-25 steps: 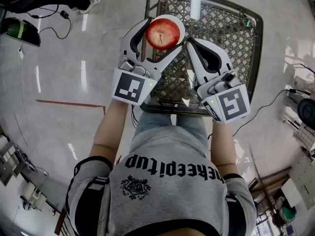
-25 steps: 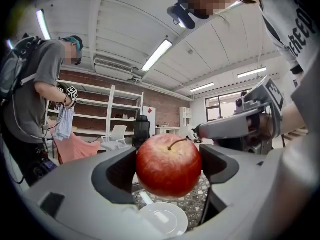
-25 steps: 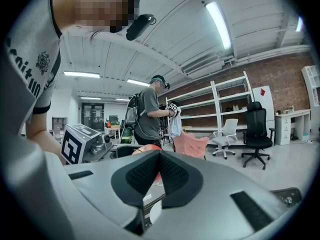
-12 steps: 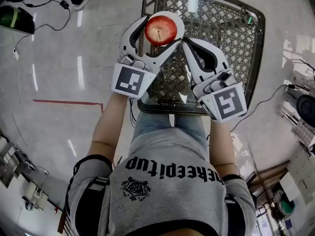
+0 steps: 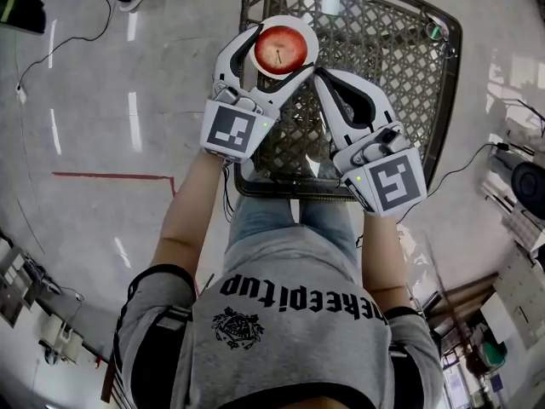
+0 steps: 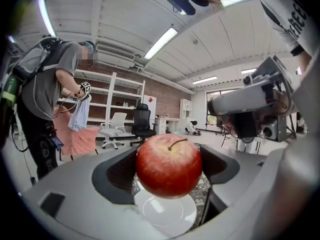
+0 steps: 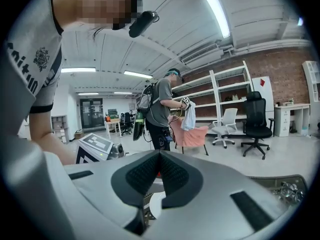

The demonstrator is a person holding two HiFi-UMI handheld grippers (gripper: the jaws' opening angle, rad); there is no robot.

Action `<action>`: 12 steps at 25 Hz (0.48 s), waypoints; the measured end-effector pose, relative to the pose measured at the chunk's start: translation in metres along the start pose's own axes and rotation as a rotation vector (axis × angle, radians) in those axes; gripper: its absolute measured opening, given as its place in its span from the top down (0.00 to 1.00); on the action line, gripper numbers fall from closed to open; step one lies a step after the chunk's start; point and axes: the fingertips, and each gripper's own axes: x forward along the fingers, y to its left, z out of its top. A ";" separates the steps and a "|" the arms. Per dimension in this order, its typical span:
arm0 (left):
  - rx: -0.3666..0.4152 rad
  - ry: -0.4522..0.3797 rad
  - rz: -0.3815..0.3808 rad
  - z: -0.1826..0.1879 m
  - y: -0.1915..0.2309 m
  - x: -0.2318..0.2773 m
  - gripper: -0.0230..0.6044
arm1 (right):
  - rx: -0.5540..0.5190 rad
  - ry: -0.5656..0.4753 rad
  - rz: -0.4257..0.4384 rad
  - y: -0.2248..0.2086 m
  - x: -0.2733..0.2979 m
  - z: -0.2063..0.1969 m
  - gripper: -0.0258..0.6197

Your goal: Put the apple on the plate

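Holding red apple (image 6: 169, 166) stem-up between its padded jaws, left gripper (image 5: 281, 51) hovers over wire-mesh table (image 5: 383, 66). White plate (image 6: 150, 211) lies directly beneath apple, not touching. Right gripper (image 7: 159, 171) just beside, jaws pressed together, empty. Straight descent likely suffices.

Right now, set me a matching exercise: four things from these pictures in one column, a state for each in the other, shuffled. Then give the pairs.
Things:
1 apple
2 plate
3 left tool
4 right tool

States:
A shut, with nothing in it
B red, held up in the air
C white, lies below the apple
D shut on the apple

Pairs: 1-B, 2-C, 3-D, 4-A
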 end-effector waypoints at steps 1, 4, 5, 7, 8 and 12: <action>0.019 -0.016 -0.003 -0.001 0.000 0.003 0.27 | 0.001 0.004 -0.001 0.000 0.000 -0.002 0.96; 0.043 -0.030 -0.006 -0.008 0.001 0.009 0.27 | 0.007 0.022 -0.003 -0.003 -0.001 -0.009 0.96; 0.042 -0.027 -0.005 -0.011 0.002 0.011 0.27 | 0.007 0.033 -0.002 -0.003 -0.001 -0.012 0.96; 0.035 -0.020 -0.001 -0.018 0.003 0.015 0.27 | 0.000 0.064 0.007 -0.004 -0.002 -0.020 0.96; 0.033 -0.017 0.001 -0.022 0.004 0.017 0.27 | -0.005 0.075 0.011 -0.003 -0.001 -0.022 0.96; 0.019 0.000 0.010 -0.036 0.008 0.021 0.27 | -0.008 0.071 0.010 -0.003 -0.001 -0.022 0.96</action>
